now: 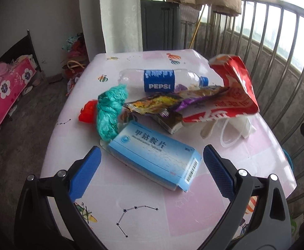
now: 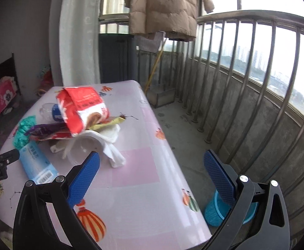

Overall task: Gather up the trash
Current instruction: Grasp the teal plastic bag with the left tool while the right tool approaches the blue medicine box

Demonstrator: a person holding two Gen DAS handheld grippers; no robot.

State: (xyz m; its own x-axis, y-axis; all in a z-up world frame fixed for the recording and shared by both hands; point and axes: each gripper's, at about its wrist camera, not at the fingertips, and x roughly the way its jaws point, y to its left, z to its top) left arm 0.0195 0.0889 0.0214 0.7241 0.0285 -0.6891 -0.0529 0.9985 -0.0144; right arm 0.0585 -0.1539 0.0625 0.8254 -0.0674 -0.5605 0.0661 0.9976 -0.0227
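left gripper [image 1: 152, 158] fingers wide apart around the blue medicine box [image 1: 155, 156] on the bench [image 1: 193, 204]; right gripper [image 2: 152, 164] also apart, empty. box could skid sideways if one finger touches first.

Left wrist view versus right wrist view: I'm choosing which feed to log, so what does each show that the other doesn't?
Only the left wrist view shows the red scrap behind the green bundle, and the Pepsi bottle whole.

Only the right wrist view shows the blue basket on the floor beside the table.

Both show the table, the blue medicine box, the green bundle, the red bag and the snack wrappers. The left gripper and right gripper both have open jaws.
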